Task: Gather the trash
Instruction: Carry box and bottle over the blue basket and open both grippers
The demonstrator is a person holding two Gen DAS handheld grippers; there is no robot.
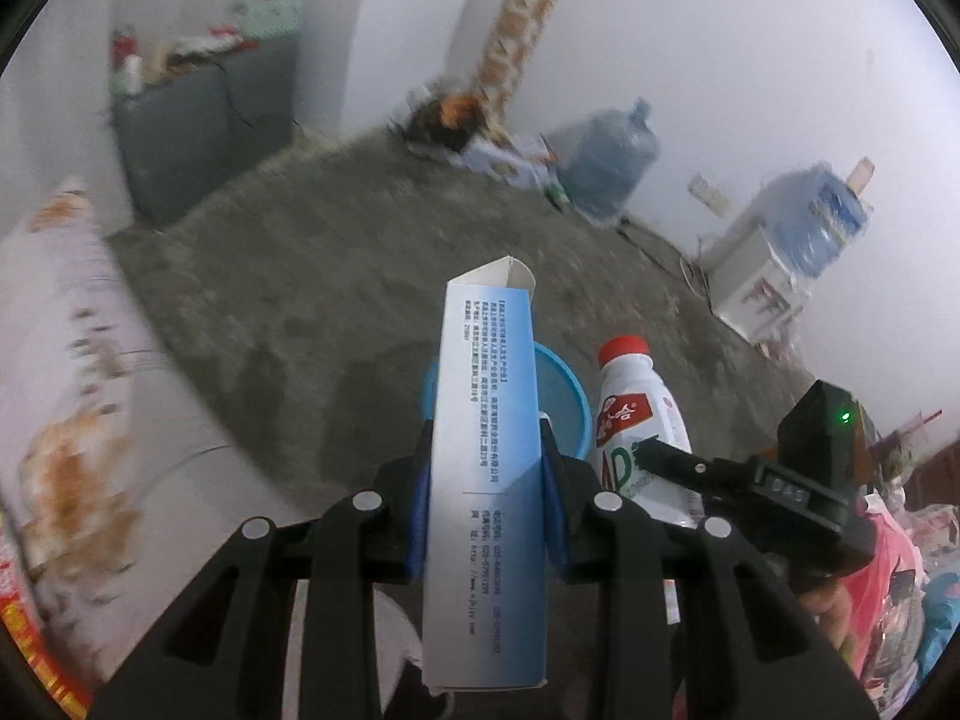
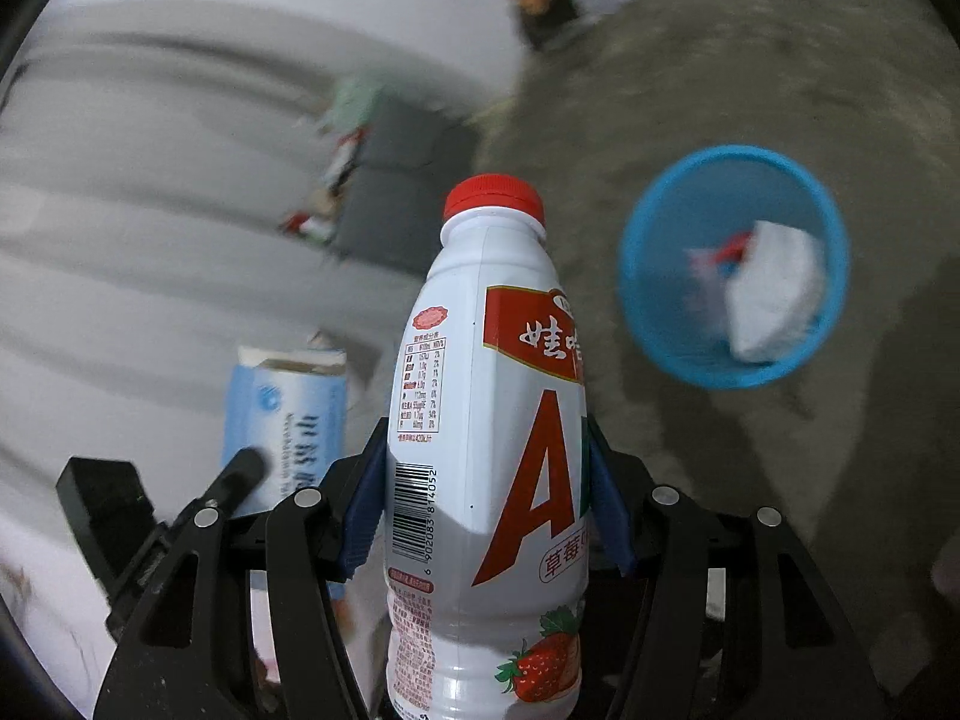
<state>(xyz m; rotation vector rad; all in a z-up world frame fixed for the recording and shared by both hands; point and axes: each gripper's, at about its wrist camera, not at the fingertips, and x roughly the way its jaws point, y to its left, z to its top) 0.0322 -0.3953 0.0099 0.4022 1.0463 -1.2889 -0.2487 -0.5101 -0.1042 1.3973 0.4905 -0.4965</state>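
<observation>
Left claw (image 1: 486, 504) clamped on white-and-blue carton (image 1: 486, 450); right claw (image 2: 486, 504) clamped on red-capped bottle (image 2: 486, 420). Both carried above the floor, apparently for dropping into the blue bin (image 2: 636, 300), ahead right, already holding crumpled paper (image 2: 774, 294).

Readable stuff here: the white bottle (image 2: 480, 450) with the red cap has a big red "A" on the front, white Chinese characters "娃哈" on a red banner above it, and "草莓" in a little outlined tag lower down. There's a barcode running up its side with digits "6 902083 814052", plus a nutrition table above that, too small to make out. The blue and white box (image 1: 486, 480) has columns of tiny Chinese print and what looks like a web address starting "http://www", the rest too small to read.
</observation>
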